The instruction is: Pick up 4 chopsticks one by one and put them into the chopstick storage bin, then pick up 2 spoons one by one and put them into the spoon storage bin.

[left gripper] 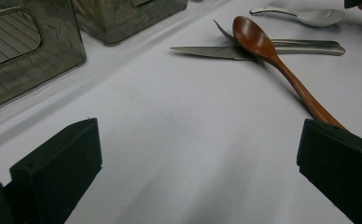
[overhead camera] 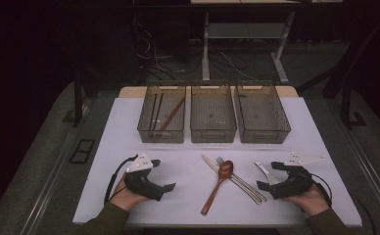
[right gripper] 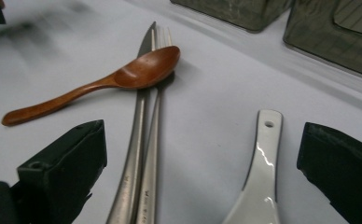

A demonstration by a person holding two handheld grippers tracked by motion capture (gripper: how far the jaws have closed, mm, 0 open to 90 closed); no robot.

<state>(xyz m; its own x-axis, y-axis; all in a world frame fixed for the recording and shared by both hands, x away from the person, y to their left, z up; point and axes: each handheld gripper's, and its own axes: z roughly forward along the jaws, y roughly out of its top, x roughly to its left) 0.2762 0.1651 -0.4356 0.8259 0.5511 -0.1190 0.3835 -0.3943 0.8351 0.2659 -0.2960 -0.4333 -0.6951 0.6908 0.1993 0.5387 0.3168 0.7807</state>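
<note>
A wooden spoon (overhead camera: 219, 185) lies at the table's (overhead camera: 188, 142) six o'clock, between the two grippers; it is reddish brown and glossy, its oval bowl pointing to twelve o'clock and resting across a serrated knife (overhead camera: 229, 177) and a fork (overhead camera: 240, 180), its slim handle running down toward seven o'clock; a white ceramic spoon (overhead camera: 264, 172) lies just at the right gripper's (overhead camera: 271, 177) ten o'clock; the left gripper (overhead camera: 162, 175) rests on the table at the spoon's nine o'clock, jaws spread wide over bare surface; the right gripper's jaws are likewise spread, the ceramic spoon's handle (right gripper: 261, 158) between them; three mesh bins (overhead camera: 212, 113) stand at twelve o'clock, the left one holding chopsticks (overhead camera: 164, 115).
</note>
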